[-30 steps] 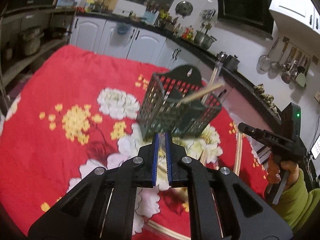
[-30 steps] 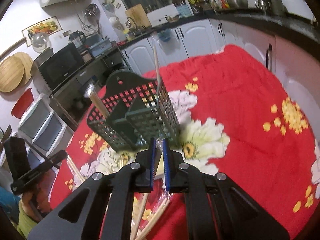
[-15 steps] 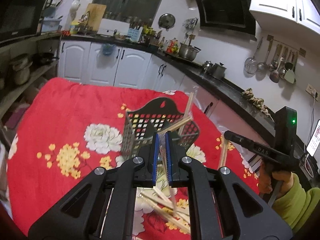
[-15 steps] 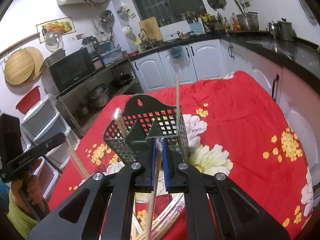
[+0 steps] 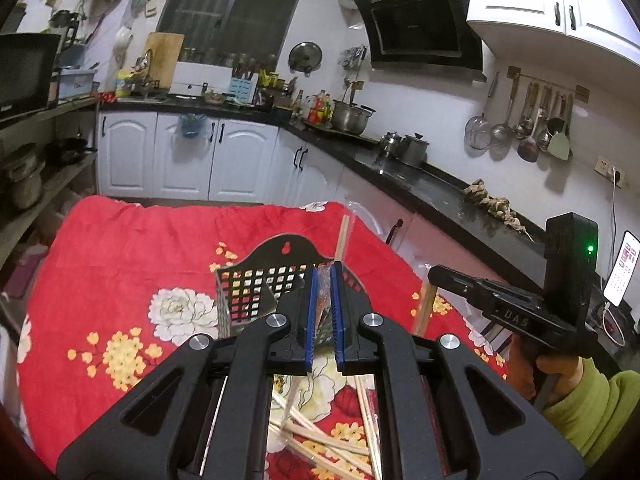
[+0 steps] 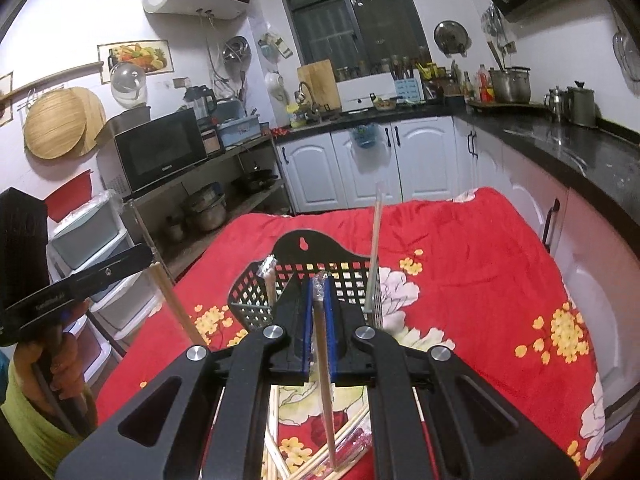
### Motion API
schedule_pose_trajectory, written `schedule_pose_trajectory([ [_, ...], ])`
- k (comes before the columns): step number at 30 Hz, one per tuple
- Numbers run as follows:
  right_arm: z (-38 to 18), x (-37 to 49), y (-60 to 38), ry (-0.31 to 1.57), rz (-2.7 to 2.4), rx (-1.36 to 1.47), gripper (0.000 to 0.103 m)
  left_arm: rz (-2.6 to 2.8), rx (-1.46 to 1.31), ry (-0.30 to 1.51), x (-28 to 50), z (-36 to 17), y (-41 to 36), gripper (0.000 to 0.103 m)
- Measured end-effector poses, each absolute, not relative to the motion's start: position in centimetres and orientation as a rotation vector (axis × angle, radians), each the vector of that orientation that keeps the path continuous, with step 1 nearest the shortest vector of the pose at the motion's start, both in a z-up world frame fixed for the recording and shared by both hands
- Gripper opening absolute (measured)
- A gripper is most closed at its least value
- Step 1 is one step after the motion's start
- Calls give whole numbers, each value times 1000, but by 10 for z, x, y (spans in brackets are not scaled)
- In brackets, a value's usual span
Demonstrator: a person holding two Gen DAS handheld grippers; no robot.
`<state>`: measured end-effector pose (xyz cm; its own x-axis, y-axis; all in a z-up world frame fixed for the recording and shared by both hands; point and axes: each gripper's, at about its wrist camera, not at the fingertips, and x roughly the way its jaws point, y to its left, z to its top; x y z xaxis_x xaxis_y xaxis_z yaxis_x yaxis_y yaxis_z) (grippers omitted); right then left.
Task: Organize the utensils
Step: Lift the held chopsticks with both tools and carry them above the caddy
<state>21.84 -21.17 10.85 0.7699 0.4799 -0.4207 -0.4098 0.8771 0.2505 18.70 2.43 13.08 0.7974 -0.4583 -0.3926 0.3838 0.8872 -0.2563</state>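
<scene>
On a table under a red floral cloth [image 5: 120,248], one black mesh utensil basket [image 5: 264,280] stood upright near the middle, with a divider splitting it into compartments.

In the left wrist view, the left gripper [image 5: 323,312] hovered just in front of the basket, its two blue-edged fingers [image 5: 310,316] drawn close with only a narrow gap. A thin reddish sliver showed in that gap, but whether anything was pinched there could not be told. One wrapped chopstick [image 5: 342,236] rose above the basket's right side. A loose heap of bare chopsticks [image 5: 320,436] lay on the cloth below the gripper; their number could not be counted. At the right edge, the right gripper [image 5: 500,308] appeared side-on, gripped by a hand in a green sleeve [image 5: 592,412], with a pale stick [image 5: 424,308] hanging below its tip.

The right wrist view showed what the left did not. There, the right gripper [image 6: 319,320] was pinching one chopstick in a clear wrapper [image 6: 322,344], held nearly vertical between the pressed-together fingers. Two wrapped sticks stood in the basket [image 6: 256,300]: a short one [image 6: 268,276] in the left compartment and a tall one [image 6: 374,248] at the right end. At the far left, the other gripper [image 6: 96,276] appeared side-on with a bare stick [image 6: 172,300] slanting down beneath its tip.
</scene>
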Motion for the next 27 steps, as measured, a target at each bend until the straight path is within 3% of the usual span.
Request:
schedule_pose_trajectory([
  [27,165,223,-218,327,454,140,6,-523,-156,311,194,190,2,4],
])
